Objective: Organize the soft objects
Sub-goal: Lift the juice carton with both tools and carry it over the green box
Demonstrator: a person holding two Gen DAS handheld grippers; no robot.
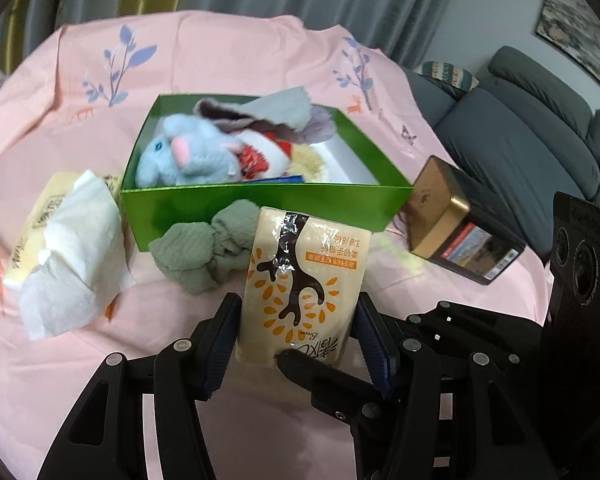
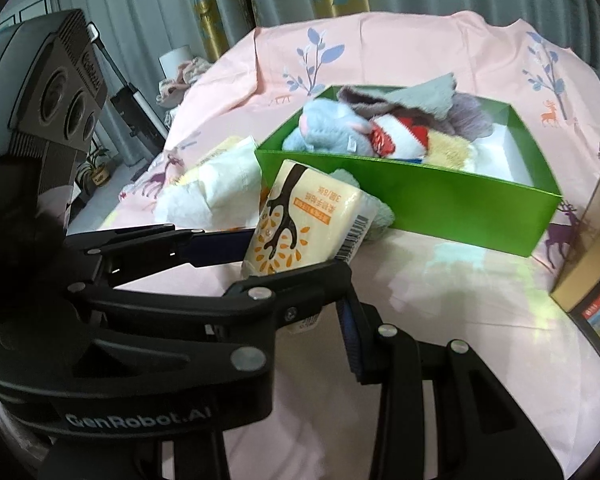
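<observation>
Both claws gripped one tissue pack [image 1: 306, 280]: the left claw [image 1: 296, 344] clamped its sides, the right claw [image 2: 300, 292] its lower end. It hung just before the green box [image 1: 260, 204]. Moving both together would keep it from twisting before it cleared the wall.

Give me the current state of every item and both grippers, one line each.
Tissue pack: off the sheet, gripped by both grippers.
Left gripper: shut on tissue pack.
Right gripper: shut on tissue pack's near end.
Green box: open, partly filled.
Grey plush: inside the box.
Green cloth: bunched on the sheet against the box front.
Open tissue packet: lying left of the box, tissues spilling out.
Gold tin: beside the box, tilted.
</observation>
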